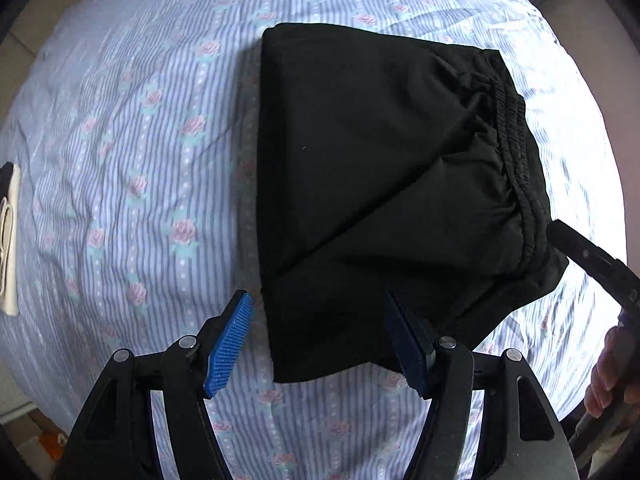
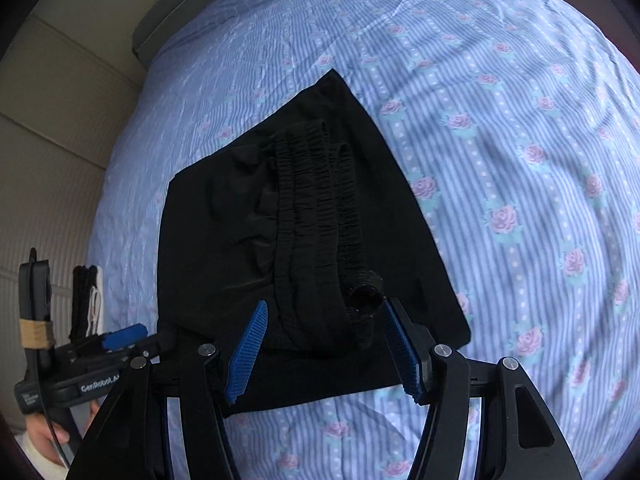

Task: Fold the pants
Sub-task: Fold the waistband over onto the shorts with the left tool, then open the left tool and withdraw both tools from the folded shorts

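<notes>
Black pants lie folded into a compact stack on a bed, with the gathered elastic waistband along the right side. My left gripper is open over the stack's near left corner, and its blue pads do not press the cloth. In the right wrist view the pants show their waistband running toward me. My right gripper is open, with the waistband end lying between its pads untouched. The left gripper appears at the left there, and the right gripper's finger shows at the stack's right corner.
The blue striped sheet with pink roses covers the bed. A small black and white item lies at the bed's left edge. Beige floor lies beyond that edge. A person's hand grips the right tool.
</notes>
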A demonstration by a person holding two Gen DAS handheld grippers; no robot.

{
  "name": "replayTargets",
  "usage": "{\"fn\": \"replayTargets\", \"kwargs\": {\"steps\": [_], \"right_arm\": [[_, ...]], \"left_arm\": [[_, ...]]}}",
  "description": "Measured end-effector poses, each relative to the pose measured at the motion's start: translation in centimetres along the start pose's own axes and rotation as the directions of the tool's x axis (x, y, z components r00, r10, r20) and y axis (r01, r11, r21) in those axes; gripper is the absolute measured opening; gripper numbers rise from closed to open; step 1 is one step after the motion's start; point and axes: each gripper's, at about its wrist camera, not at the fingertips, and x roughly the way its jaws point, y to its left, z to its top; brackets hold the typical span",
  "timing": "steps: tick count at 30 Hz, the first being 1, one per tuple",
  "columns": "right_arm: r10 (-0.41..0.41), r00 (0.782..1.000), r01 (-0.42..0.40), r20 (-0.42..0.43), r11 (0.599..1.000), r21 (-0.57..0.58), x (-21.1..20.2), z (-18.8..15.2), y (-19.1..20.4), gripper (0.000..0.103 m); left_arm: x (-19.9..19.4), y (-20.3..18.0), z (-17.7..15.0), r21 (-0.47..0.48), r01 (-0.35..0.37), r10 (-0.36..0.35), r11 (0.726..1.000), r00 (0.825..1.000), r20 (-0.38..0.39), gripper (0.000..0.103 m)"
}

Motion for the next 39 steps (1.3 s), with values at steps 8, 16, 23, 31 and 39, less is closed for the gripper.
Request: {"fn": "replayTargets", "kwargs": {"steps": [8, 16, 23, 31, 39], "right_arm": [[-0.049, 0.994, 0.043, -0.096, 0.997, -0.059, 4.8, 0.8, 1.3, 0.041], [-0.186, 0.982, 0.181, 0.009, 0.943, -0.281, 1.7, 0.6, 5.0, 0.019], [-0.330, 0.943, 0.327, 0.044, 0.897, -0.296, 1.7, 2.9, 2.6, 0.039], [-0.338, 0.931, 0.357, 0.140, 0.923, -0.146, -5.0, -0.3, 2.9, 0.063], [-0.195, 0.953, 0.235, 0.234, 0.959, -0.158, -12.9, -7.3, 7.6, 0.063]], "left_arm": [[0.0, 4.3, -2.9, -0.064, 0.020, -0.022, 0.998, 1.000, -0.020, 0.067], [-0.8, 5.1, -4.1, -0.052, 0.060, -0.060, 0.997, 0.998, -0.003, 0.067], [-1.6, 4.1, -5.0, -0.038, 0.074, -0.073, 0.997, 0.997, 0.024, 0.067], [-6.1, 4.7, -7.5, -0.050, 0.057, -0.053, 0.997, 0.996, 0.070, 0.067], [-12.7, 5.6, -11.1, -0.060, 0.068, -0.053, 0.996, 0.975, 0.215, 0.068]]}}
